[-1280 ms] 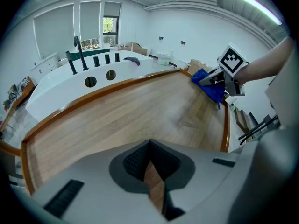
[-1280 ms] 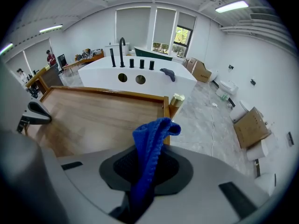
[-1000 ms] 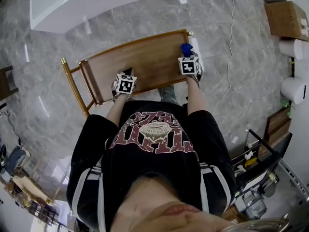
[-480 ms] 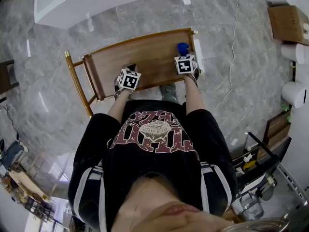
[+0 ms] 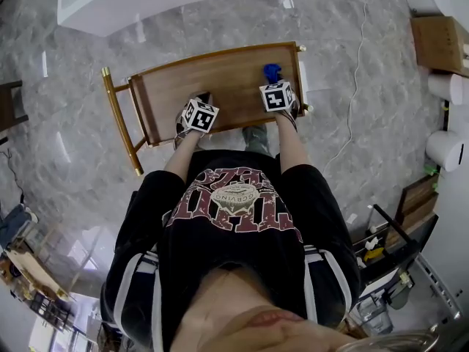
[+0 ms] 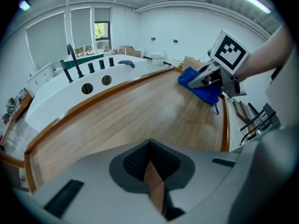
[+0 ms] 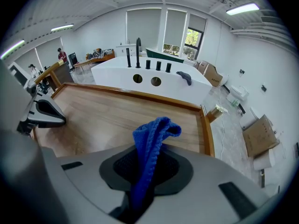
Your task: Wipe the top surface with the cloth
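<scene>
Leftward along the desk (image 5: 220, 79) the right claw (image 5: 272, 81) has slid with the cloth (image 5: 272, 72), so both now sit a little in from the right rim rather than against it. The left claw (image 5: 204, 103) has kept its place near the front edge.

In the right gripper view the claw is pinched on the blue cloth: a folded loop stands up out of the dark pads, and the rest is swallowed between them and cannot be followed. From the left gripper view the cloth hangs below the right claw's tip and seems to lie on the wood, though the contact line is small and hard to judge.

The left claw is pressed nearly together, with nothing caught in it; only a thin sliver of wood shows through the slit. Its tips are barely readable in the head view, where the marker cube covers most of it.

Each claw's grey body hides the desk's near edge in its own view. A white tub (image 5: 146, 2) beyond the desk is cut off by the top of the head view.
</scene>
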The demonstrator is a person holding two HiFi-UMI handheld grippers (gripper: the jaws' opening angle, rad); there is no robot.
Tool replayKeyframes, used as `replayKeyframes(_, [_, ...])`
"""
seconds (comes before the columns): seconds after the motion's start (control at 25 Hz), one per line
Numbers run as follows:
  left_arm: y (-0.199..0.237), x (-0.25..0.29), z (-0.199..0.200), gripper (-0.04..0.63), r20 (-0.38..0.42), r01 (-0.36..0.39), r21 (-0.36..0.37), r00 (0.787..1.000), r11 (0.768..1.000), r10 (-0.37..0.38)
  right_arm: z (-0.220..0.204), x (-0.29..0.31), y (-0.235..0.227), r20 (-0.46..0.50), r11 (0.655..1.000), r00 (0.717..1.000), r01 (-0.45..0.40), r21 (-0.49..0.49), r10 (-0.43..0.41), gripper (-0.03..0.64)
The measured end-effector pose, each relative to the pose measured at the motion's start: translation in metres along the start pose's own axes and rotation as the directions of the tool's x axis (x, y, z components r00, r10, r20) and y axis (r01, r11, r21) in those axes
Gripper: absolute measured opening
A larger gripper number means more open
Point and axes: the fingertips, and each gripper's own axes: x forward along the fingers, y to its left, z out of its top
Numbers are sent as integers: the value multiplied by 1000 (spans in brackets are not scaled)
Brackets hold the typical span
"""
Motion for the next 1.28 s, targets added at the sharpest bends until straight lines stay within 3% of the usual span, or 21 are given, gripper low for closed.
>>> replayKeyframes(0.16, [2,-4,-1,49,7,-13,-18,1000,1000,14,4,0,10,4,1000,1000,-4,-10,4,64])
replayKeyframes(0.32, [-4,-9,-10,49,-12,-40,35,999,999,40,7,1,20,6,1000,1000,-24,-19,24,64])
replayKeyframes(1.12, [6,-39,-74,49,-58,-89,-88,995,992,84,21,3,69,5,995,997,-81,-54,81,64])
replayKeyframes(1.28, [8,-44,-82,49,-66,-99,-79,993,992,94,22,2,82,4,993,995,-97,-73,98,64])
